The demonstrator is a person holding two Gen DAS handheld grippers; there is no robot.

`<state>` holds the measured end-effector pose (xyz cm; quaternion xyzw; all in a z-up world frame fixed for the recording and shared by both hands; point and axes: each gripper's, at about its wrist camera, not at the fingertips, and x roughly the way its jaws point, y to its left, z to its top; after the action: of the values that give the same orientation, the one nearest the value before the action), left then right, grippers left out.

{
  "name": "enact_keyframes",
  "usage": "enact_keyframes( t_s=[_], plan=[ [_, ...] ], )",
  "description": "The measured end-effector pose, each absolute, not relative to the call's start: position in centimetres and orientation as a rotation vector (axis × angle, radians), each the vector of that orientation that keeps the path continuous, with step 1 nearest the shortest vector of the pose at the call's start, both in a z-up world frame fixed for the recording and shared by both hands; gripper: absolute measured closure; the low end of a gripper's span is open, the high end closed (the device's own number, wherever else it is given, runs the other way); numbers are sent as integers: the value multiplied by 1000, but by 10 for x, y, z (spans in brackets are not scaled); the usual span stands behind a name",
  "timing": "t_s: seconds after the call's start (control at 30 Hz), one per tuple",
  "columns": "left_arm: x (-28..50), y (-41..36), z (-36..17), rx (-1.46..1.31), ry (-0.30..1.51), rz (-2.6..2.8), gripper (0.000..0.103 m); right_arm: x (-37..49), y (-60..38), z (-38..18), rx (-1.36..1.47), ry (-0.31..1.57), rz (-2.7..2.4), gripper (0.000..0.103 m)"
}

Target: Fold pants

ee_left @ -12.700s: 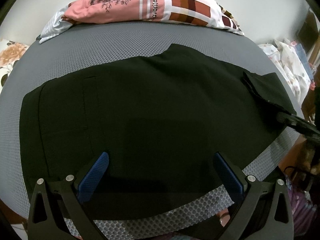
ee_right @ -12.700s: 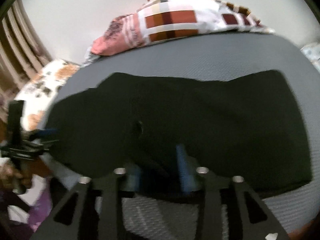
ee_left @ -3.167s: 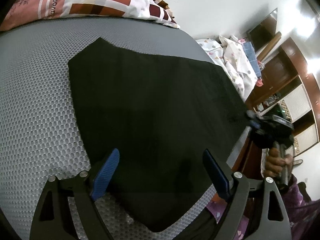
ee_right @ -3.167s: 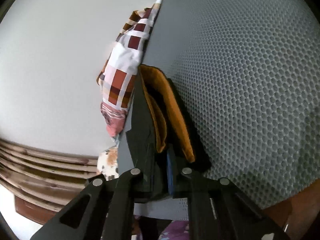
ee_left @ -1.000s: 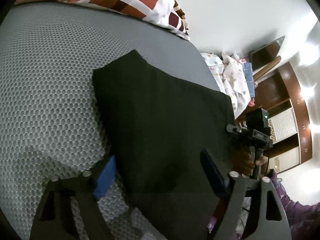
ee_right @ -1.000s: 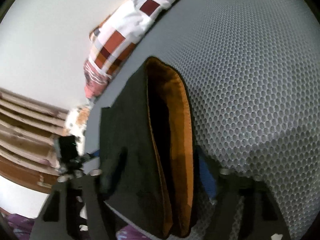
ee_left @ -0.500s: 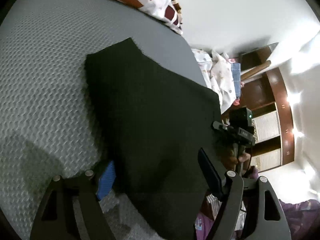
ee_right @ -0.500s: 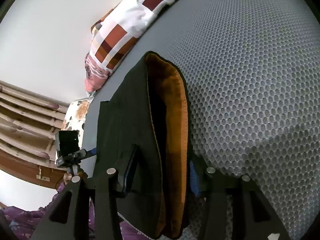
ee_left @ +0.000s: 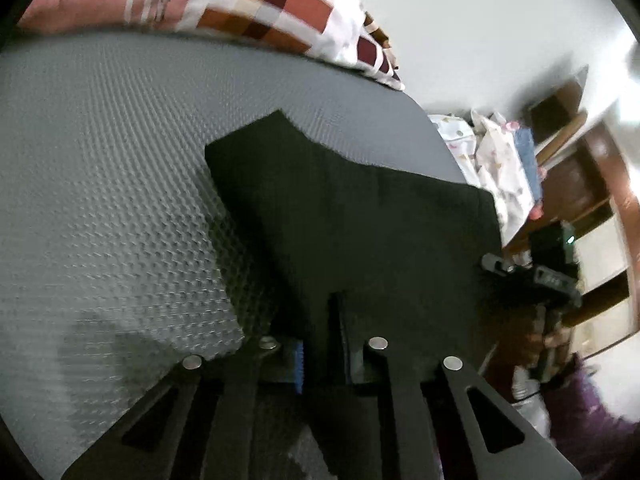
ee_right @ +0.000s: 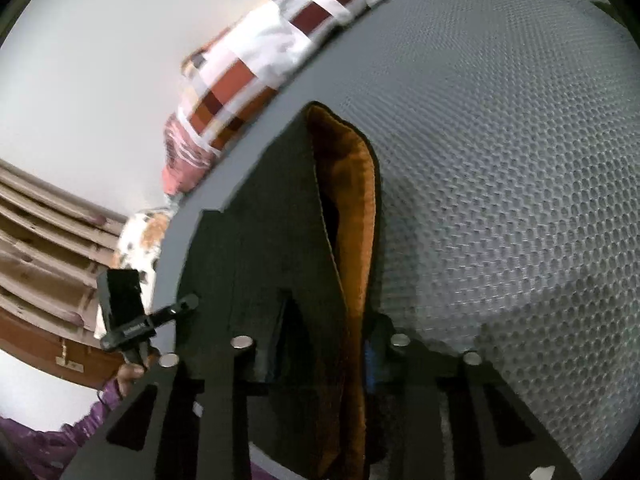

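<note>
Black cloth fills the space ahead of both my claws: the one pair of pants lies on the grey mesh bed, already doubled into a short, thick rectangle, so I judge the folding well along with perhaps one more fold and a smoothing left. My left claw has its jaws drawn narrow and pinched on the near edge of the pants, blue pad on one side and cloth bunched between. My right claw is likewise closed down on the opposite near edge, where the orange lining of the waistband gapes open just ahead of it and the layers stack between the jaws. From each claw I can see the other off to the side, at the far corner of the same near edge. I count one pair of pants, two claws, and one patchwork pillow lying well beyond the pants against the wall. Past my left claw to the right, a heap of printed laundry sits beside the bed.
</note>
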<state>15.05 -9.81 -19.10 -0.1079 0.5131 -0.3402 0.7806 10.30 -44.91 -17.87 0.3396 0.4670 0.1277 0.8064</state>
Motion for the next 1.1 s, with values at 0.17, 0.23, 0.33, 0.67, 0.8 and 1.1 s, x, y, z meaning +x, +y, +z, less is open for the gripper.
enact_keyframes(
  t_s=[0.17,0.23,0.33,0.67,0.8,1.1],
  plan=[
    [138,-84,-175,-147,1068,-695,91,97,-427,-181,771,977,308,81],
    [132,-75,-170,-123,1050,-679,91,95,-421,-185,794,974,317,81],
    [126,-66,-166,-94,1036,-652,91,94,-410,-189,823,969,329,81],
    [118,-63,-171,-13,1021,-623,91,103,-393,-191,765,1026,304,75],
    [119,-63,-174,-2,1024,-619,91,112,-391,-194,752,1058,296,64],
    [119,-68,-176,56,1003,-607,91,122,-387,-201,762,1059,316,73]
  ],
)
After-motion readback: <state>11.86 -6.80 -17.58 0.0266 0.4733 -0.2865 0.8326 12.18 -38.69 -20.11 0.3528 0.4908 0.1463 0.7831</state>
